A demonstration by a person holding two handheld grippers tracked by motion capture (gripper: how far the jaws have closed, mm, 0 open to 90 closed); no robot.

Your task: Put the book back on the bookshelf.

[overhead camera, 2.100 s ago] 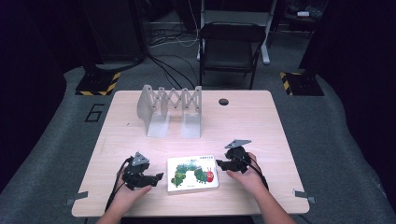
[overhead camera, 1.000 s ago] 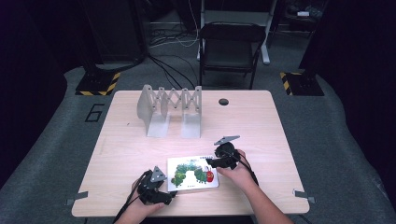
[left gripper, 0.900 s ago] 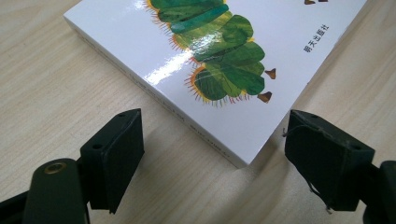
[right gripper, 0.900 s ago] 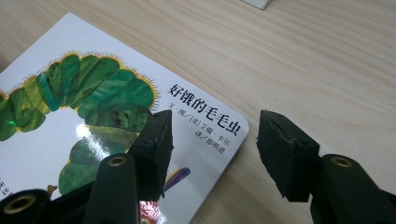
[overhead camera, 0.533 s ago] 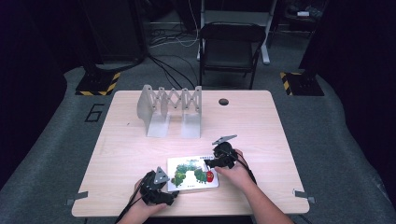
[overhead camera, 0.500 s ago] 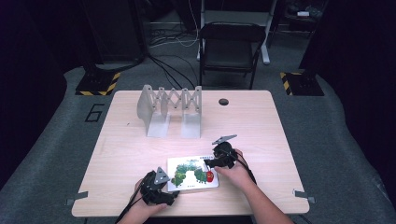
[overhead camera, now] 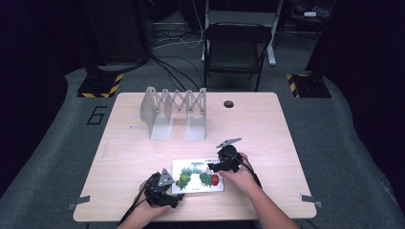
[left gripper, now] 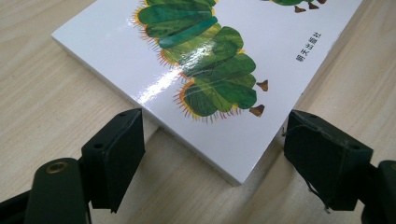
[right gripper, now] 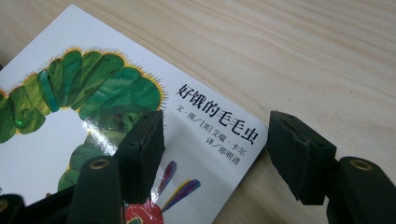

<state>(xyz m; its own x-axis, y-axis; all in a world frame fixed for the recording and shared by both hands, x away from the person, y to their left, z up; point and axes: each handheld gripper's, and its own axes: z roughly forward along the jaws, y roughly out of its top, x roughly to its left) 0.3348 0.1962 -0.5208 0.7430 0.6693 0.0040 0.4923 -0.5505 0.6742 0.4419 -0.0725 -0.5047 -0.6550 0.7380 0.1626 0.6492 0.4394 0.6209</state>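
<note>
A white picture book (overhead camera: 197,175) with a green caterpillar on its cover lies flat near the table's front edge. My left gripper (overhead camera: 175,190) is at its near-left corner. In the left gripper view the book's (left gripper: 201,60) corner points in between the spread jaws of this open gripper (left gripper: 215,130), which do not touch it. My right gripper (overhead camera: 213,166) is at the far-right corner. In the right gripper view its (right gripper: 217,128) jaws have just been opening, one over the cover (right gripper: 84,107) and one over bare wood past the edge, with the corner between them.
A grey expanding rack (overhead camera: 174,109) stands upright at the back middle of the wooden table (overhead camera: 267,133). A round cable hole (overhead camera: 229,104) lies to its right. A black chair (overhead camera: 234,47) stands beyond the far edge.
My left gripper has moved from the book's left side down to its near-left corner. My right gripper has shifted a little left onto the far-right corner. Over the last second both hands kept still.
</note>
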